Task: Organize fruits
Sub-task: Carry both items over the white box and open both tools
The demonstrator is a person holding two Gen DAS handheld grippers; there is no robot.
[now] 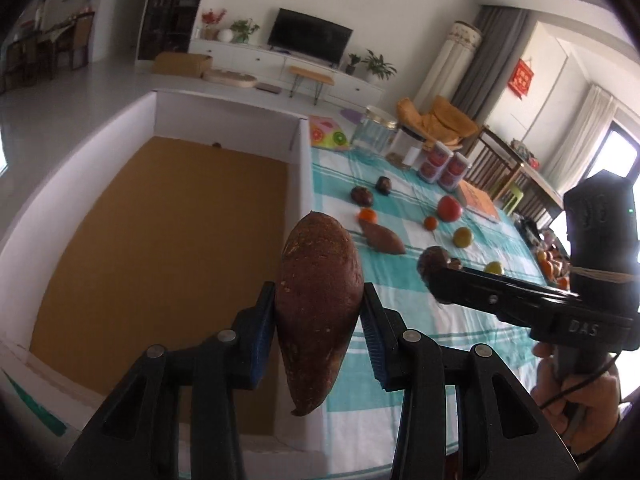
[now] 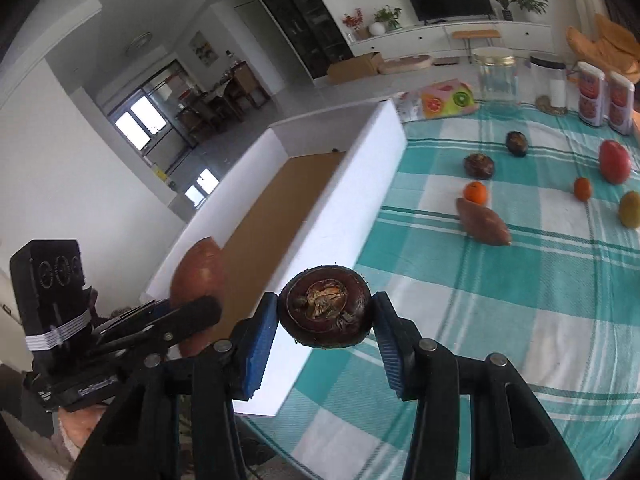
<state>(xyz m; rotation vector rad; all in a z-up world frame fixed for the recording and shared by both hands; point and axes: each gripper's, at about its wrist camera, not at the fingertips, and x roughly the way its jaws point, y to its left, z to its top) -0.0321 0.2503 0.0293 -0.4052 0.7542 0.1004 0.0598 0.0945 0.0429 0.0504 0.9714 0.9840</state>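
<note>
My left gripper (image 1: 319,316) is shut on a large brown sweet potato (image 1: 318,312), held upright over the near right wall of a white box (image 1: 306,168) with a brown cardboard floor. My right gripper (image 2: 325,316) is shut on a dark round mangosteen (image 2: 326,306), held above the checked cloth beside the box wall (image 2: 360,184). The right gripper also shows in the left wrist view (image 1: 434,266), to the right of the box. The left gripper with the sweet potato shows in the right wrist view (image 2: 192,308).
On the teal checked cloth (image 2: 520,280) lie a second sweet potato (image 2: 484,222), two mangosteens (image 2: 479,166), small oranges (image 2: 475,193), a red mango (image 2: 615,161) and a greenish fruit (image 2: 630,209). Glass jars (image 2: 497,76) and cans (image 2: 592,92) stand at the far edge.
</note>
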